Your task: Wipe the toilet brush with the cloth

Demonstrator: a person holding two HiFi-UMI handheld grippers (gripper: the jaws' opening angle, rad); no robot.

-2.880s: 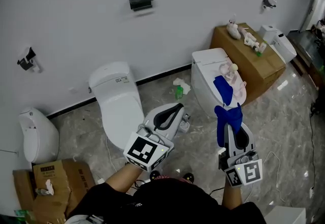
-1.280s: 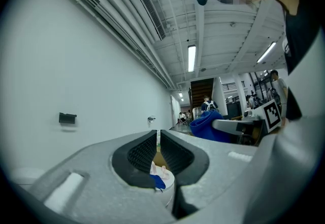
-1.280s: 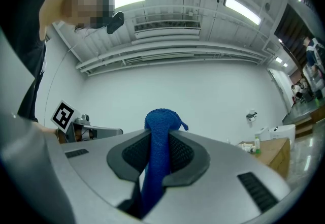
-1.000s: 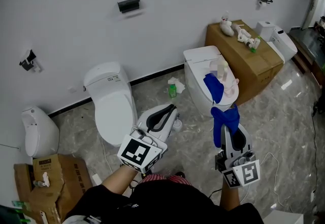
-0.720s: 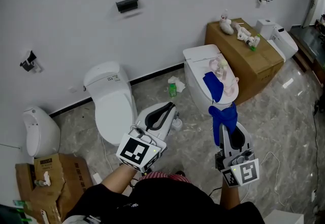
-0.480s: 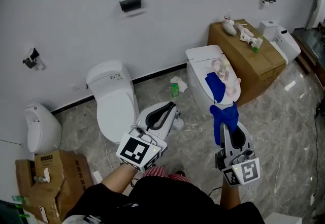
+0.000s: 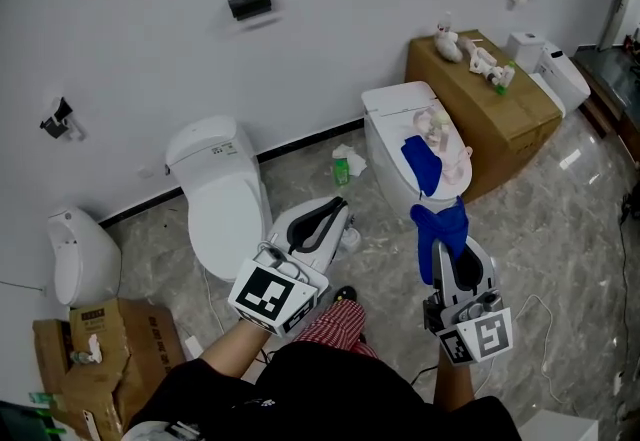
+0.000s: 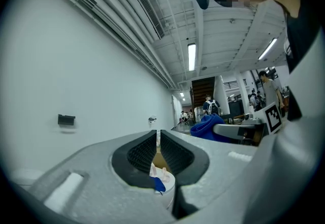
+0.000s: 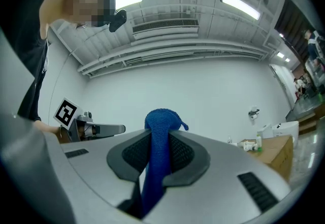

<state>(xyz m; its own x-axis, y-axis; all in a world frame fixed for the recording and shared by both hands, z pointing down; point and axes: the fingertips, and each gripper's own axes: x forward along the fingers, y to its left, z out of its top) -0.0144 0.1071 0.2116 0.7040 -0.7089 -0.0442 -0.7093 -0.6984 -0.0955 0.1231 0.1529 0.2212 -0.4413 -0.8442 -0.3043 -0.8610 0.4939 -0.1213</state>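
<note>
My right gripper (image 7: 447, 247) is shut on a blue cloth (image 7: 437, 224), which bunches above the jaws; in the right gripper view the cloth (image 9: 161, 121) fills the gap of that gripper (image 9: 160, 135). My left gripper (image 7: 338, 204) is shut with nothing between its black pads; the left gripper view shows its jaws (image 8: 158, 135) nearly touching. Both point towards a white toilet (image 7: 398, 114). On its lid lie another blue cloth (image 7: 421, 162) and pale pink things (image 7: 438, 122). Whether one of them is the toilet brush I cannot tell.
A second white toilet (image 7: 215, 191) stands by the wall on the left, with a white urinal-like fixture (image 7: 75, 254) further left. A cardboard box (image 7: 480, 79) with small items stands beyond the right toilet. Litter and a green bottle (image 7: 341, 170) lie on the marble floor.
Both grippers keep their places and the blue cloth stays gripped. A leg in red checked trousers has come forward under the left gripper.
</note>
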